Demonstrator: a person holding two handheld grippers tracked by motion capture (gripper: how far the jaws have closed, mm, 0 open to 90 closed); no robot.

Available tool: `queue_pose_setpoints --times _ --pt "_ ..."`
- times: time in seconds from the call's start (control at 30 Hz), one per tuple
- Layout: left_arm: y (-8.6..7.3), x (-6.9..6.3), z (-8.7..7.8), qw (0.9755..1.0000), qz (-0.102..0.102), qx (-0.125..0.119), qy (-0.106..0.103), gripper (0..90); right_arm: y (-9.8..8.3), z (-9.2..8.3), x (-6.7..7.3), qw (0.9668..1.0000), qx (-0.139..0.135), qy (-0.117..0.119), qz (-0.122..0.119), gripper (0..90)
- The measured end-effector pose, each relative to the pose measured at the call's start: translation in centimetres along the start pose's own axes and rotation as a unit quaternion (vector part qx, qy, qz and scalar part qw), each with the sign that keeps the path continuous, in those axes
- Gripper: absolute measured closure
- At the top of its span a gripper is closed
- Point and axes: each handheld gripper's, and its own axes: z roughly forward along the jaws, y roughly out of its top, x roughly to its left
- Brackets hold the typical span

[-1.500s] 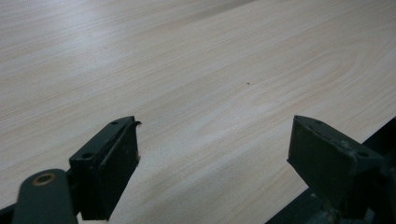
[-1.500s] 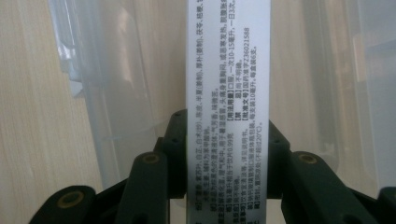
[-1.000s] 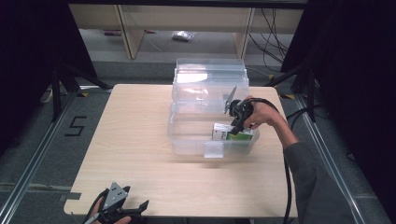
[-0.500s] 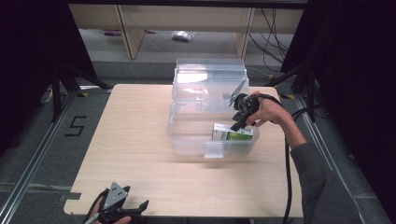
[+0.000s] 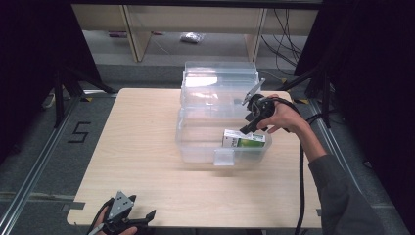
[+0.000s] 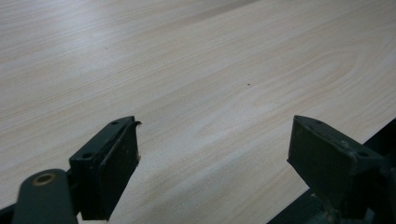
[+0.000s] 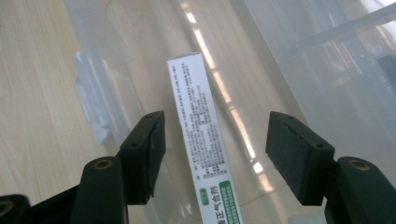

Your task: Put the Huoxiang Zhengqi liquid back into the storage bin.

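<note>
the bench (image 5: 147, 147) is pale wood with a fine, light grain, and the bin (image 5: 195, 142) by the right gripper (image 7: 212, 154) is clear, colourless plastic. between that gripper's black jaws lies a white carton (image 7: 201, 135) with small black print and a green band at its near end. the left gripper (image 6: 215, 158) has black jaws and a grey plate.

The right gripper (image 5: 247, 127) lifted up and away from the green-and-white box (image 5: 243, 139), which was left lying in the clear bin (image 5: 195, 147). Its jaws came off the box and spread wide above it, the hand (image 5: 281, 117) drawing back toward the bin's right rim.
</note>
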Motion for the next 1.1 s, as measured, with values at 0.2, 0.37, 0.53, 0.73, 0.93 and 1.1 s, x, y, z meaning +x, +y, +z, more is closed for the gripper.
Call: queue_pose_setpoints --times 0.2,0.37,0.53,0.73,0.93,1.1 --pt "0.0 0.0 0.0 1.0 -0.002 -0.002 0.0 15.5 -0.3 -0.1 0.4 0.9993 -0.013 -0.015 0.03 34.4" --pt "0.0 0.0 0.0 1.0 -0.002 -0.001 0.0 15.5 -0.5 -0.8 0.9 0.9971 -0.048 -0.022 0.054 32.7" --pt "-0.1 0.0 0.1 1.0 -0.003 -0.002 0.004 15.5 -1.0 -1.1 1.7 0.9947 -0.064 -0.036 0.071 30.7" --pt "0.0 0.0 0.2 1.0 -0.003 -0.003 0.006 15.5 -1.6 -1.1 2.3 0.9933 -0.073 -0.043 0.079 30.2" --pt "0.0 0.0 0.0 1.0 -0.001 0.0 0.0 15.5 -2.2 -1.2 3.1 0.992 -0.087 -0.056 0.072 29.8" --pt "0.0 0.0 0.0 1.0 0.0 0.001 0.0 15.5 -2.5 -1.3 3.9 0.9909 -0.098 -0.059 0.071 29.8"
